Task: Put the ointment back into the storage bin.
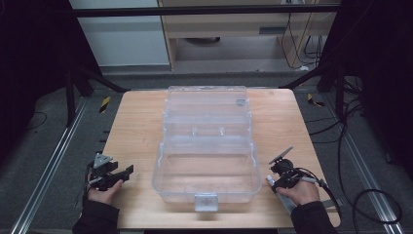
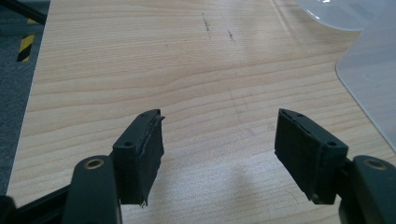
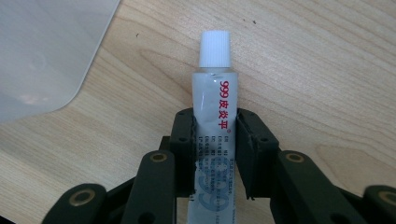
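The right gripper (image 3: 215, 154) is pinching a small white ointment tube (image 3: 214, 112) between its two black pads (image 3: 183, 149). The pads press on both sides of the tube body, around its middle part. The tube has a ribbed white cap (image 3: 215, 48) that points away from the gripper, and red printed characters run along its side. It lies over the wooden table (image 3: 317, 84), but I cannot tell if it touches the wood or is a little lifted. In the high view the right gripper (image 1: 272, 181) sits near the front right corner of the table, just beside the clear plastic box (image 1: 206, 146), with the cap end toward the box. The person's right hand (image 1: 303, 191) holds it from behind, and the dark sleeve comes in from the bottom edge.

The left gripper (image 2: 219, 149) has its jaws spread wide, with only bare wood between them; it holds nothing. In the high view the left gripper (image 1: 122, 174) rests near the front left edge of the table, pointing toward the box but apart from it, and the left hand (image 1: 101, 190) grasps it from below

The box stands open in the middle of the table, its lid (image 1: 207, 105) lying back on the far side
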A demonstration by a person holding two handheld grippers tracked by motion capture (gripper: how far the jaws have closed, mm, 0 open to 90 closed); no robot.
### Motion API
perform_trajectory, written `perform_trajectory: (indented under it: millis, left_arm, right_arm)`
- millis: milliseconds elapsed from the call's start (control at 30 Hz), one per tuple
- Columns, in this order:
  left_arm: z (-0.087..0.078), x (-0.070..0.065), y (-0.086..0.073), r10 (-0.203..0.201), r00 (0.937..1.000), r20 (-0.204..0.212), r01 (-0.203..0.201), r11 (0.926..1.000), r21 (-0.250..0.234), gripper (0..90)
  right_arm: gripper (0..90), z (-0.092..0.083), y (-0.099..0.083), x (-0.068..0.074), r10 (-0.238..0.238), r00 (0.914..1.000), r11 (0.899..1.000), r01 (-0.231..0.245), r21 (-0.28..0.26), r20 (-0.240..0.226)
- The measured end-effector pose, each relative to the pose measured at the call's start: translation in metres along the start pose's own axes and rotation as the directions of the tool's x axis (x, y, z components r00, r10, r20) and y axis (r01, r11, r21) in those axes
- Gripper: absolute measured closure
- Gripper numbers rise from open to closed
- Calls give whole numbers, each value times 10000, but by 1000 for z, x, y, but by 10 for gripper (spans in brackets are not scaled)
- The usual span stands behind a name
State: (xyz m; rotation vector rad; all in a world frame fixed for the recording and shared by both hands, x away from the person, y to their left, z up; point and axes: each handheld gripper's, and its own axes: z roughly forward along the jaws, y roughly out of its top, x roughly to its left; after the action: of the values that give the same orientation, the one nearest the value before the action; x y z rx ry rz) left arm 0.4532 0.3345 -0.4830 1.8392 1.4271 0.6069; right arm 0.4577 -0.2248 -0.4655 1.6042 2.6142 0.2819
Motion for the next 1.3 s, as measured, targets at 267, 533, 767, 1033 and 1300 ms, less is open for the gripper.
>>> perform_trajectory:
  millis: [267, 533, 767, 1033, 1300]
  left_arm:
    - [2, -1, 0, 35, 10000, 19, -35, 10000, 78, 320]
    - [2, -1, 0, 60, 10000, 24, -60, 9999, 115, 320]
    - [2, -1, 0, 73, 9999, 81, -74, 9999, 114, 320]
    - [3, -1, 0, 74, 9999, 116, -76, 9999, 144, 320]
    - [3, -1, 0, 102, 9998, 142, -105, 9998, 169, 321]
  right_arm:
    - [696, -19, -5, -6, 41, 9997, 9972, -58, -752, -224]
    - [695, -45, -12, -15, -27, 9994, 9684, -62, -2494, -352]
    - [696, -67, -10, -12, -386, 9987, 9314, 244, -3633, -319]
    - [696, -100, -2, -6, -1252, 9918, 8793, 997, -4657, -240]
    - [696, -119, 9, 3, -2113, 9774, 8466, 1873, -4982, 84]
